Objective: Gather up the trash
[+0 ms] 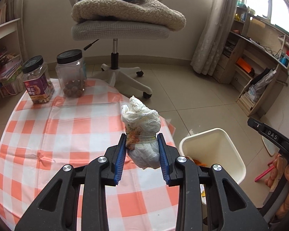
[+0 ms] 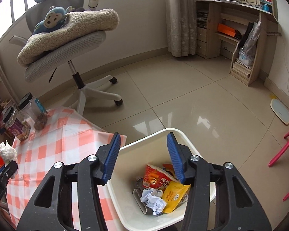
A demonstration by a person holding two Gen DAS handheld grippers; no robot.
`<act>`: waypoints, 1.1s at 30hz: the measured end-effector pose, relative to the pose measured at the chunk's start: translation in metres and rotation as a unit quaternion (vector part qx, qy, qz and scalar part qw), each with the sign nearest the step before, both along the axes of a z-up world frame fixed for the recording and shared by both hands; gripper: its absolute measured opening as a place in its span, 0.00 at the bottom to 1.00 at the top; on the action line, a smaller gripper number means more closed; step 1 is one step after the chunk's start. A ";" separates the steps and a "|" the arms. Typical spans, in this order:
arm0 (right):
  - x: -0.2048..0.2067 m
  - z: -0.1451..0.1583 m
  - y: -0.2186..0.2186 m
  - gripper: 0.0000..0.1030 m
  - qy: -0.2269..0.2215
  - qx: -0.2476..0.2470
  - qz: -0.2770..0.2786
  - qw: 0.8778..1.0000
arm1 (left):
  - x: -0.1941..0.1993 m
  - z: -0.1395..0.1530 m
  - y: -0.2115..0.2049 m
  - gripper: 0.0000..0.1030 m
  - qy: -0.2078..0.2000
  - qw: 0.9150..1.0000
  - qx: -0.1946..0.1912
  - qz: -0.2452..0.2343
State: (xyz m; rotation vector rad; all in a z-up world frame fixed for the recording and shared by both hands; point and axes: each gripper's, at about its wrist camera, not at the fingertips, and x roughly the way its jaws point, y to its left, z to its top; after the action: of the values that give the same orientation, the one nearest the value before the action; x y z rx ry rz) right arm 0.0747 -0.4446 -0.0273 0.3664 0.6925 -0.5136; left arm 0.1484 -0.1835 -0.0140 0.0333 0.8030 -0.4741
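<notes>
My left gripper (image 1: pixel 141 150) clamps the crumpled wad (image 1: pixel 142 132); my right gripper (image 2: pixel 144 157) gapes empty. Lower right, the bin (image 1: pixel 235 144) sits aside; releasing early would miss it.

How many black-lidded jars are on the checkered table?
2: the labelled jar stands at the table's far left corner, and the clear jar stands just right of it. None appear hidden.

Two forward wrist views, left above table (image 1: pixel 48 134), right above bin (image 2: pixel 183 134); shared chair (image 1: pixel 119 28).

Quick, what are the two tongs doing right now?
Left tongs: closed on the crumpled white bag.
Right tongs: open, holding nothing, above the trash bin.
</notes>
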 end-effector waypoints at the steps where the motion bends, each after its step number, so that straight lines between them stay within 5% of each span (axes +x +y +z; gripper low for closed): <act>1: -0.004 0.001 -0.006 0.54 -0.004 0.002 -0.010 1.000 | -0.002 -0.001 -0.011 0.31 0.006 1.000 -0.004 -0.011; 12: -0.048 0.020 -0.063 0.74 -0.057 0.016 -0.109 0.992 | -0.020 -0.023 -0.127 0.34 0.069 0.991 -0.030 -0.114; 14: -0.056 0.025 -0.070 0.79 -0.070 0.012 -0.128 0.989 | -0.025 -0.024 -0.145 0.41 0.074 0.988 -0.027 -0.134; 16: -0.063 0.029 -0.072 0.81 -0.079 0.007 -0.139 0.987 | -0.029 -0.023 -0.157 0.59 0.077 0.987 -0.025 -0.142; 19: -0.068 0.034 -0.073 0.84 -0.089 -0.002 -0.144 0.986 | -0.035 -0.019 -0.161 0.64 0.068 0.986 -0.020 -0.150; 27: -0.064 0.061 -0.025 0.93 -0.110 -0.071 -0.094 0.987 | -0.053 0.030 -0.104 0.88 -0.057 0.996 -0.001 -0.069; 31: -0.079 0.074 0.014 0.93 -0.141 -0.084 -0.073 0.984 | -0.078 0.066 -0.040 0.93 -0.185 0.982 -0.020 0.015; 33: -0.085 0.075 0.035 0.93 -0.146 -0.091 -0.061 0.983 | -0.081 0.074 -0.014 0.93 -0.205 0.978 -0.010 0.042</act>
State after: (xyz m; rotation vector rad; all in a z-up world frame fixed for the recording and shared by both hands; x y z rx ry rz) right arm -0.0101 -0.4093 0.0480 0.3051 0.3375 -0.6202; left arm 0.0670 -0.1976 0.0600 0.0748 0.3933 -0.3786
